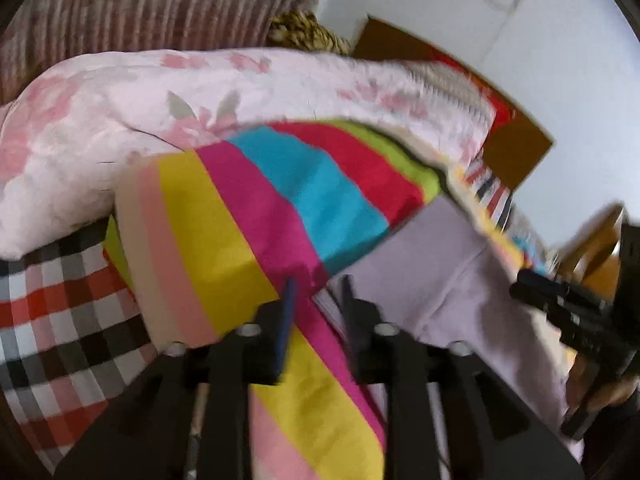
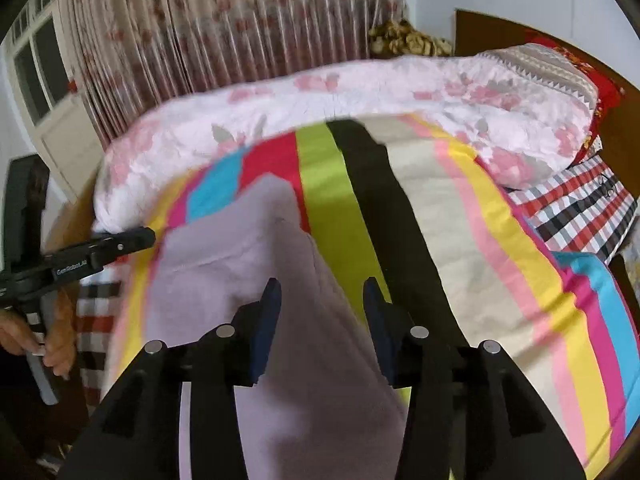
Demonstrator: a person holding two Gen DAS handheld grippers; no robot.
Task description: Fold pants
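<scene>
Only the right wrist view shows a window [image 2: 36, 68] and a hand [image 2: 52, 344] on the left claw [image 2: 136, 238]. The lilac pants [image 2: 248, 276] lie on the bed's striped sheet [image 2: 500, 264], long axis running away toward the floral quilt [image 2: 360, 92]. The right claw [image 2: 320, 304] is part open astride them, pads apart from the cloth. The left claw is part open and empty by their edge.

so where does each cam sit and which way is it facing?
Left wrist: behind the left gripper, angled down at striped sheet; right gripper at right edge.
Right wrist: behind the right gripper, over lilac pants; left gripper and hand at left.
Shared: pants, sheet, floral quilt.
</scene>
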